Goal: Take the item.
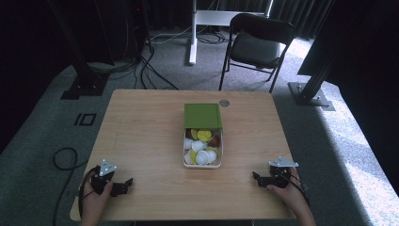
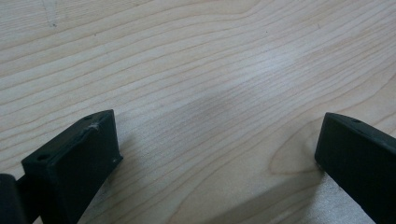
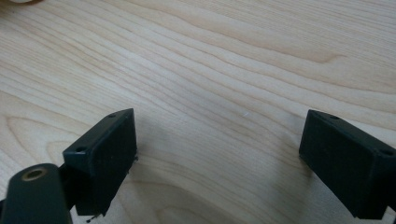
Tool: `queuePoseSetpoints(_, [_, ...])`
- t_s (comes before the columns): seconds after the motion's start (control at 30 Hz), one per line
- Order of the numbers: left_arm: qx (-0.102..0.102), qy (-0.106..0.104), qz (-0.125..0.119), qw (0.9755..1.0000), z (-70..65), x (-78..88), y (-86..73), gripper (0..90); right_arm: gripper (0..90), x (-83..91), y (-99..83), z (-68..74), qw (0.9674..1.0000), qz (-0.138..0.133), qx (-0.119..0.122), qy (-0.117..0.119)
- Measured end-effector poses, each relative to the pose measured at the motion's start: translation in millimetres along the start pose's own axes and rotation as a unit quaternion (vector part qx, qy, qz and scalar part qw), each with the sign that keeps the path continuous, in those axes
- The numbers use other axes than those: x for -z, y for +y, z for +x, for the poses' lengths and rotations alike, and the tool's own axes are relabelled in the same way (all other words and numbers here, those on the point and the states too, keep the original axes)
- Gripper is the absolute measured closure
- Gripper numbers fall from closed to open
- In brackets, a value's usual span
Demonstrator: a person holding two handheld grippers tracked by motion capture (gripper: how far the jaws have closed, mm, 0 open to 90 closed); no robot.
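A white box (image 1: 202,163) with a green lid (image 1: 202,116) slid back over its far half sits in the middle of the wooden table (image 1: 141,132). Several white, yellow and brown capsules (image 1: 201,147) fill its uncovered part. My left gripper (image 1: 126,184) rests at the table's near left corner, held by a hand. It is open, and between its jaws (image 2: 219,144) lies bare wood. My right gripper (image 1: 256,178) rests at the near right, also open over bare wood (image 3: 219,140). Both are well apart from the box.
A small round grey disc (image 1: 224,102) lies by the table's far edge, behind the box. A black chair (image 1: 256,44) and a white desk leg (image 1: 192,33) stand beyond the table. Cables (image 1: 63,157) trail on the grey carpet at left.
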State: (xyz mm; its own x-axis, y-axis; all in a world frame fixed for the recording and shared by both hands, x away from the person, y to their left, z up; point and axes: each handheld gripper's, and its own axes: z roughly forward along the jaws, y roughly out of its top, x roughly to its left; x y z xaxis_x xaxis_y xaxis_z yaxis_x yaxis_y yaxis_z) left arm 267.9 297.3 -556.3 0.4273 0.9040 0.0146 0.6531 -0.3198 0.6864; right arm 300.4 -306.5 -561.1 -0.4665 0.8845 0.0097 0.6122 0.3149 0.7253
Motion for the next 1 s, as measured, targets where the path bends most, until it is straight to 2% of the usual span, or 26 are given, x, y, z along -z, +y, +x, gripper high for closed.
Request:
queuePoseSetpoints(0.8, [0.000,0.000,0.000,1.0000,0.0,0.0,0.0,0.7,11.1,0.1,0.0,0.1,1.0000,0.000,0.000,0.000])
queuePoseSetpoints(1.0, [0.000,0.000,0.000,1.0000,0.0,0.0,0.1,0.7,14.3,-0.2,1.7,2.5,0.9999,-0.001,-0.009,-0.011])
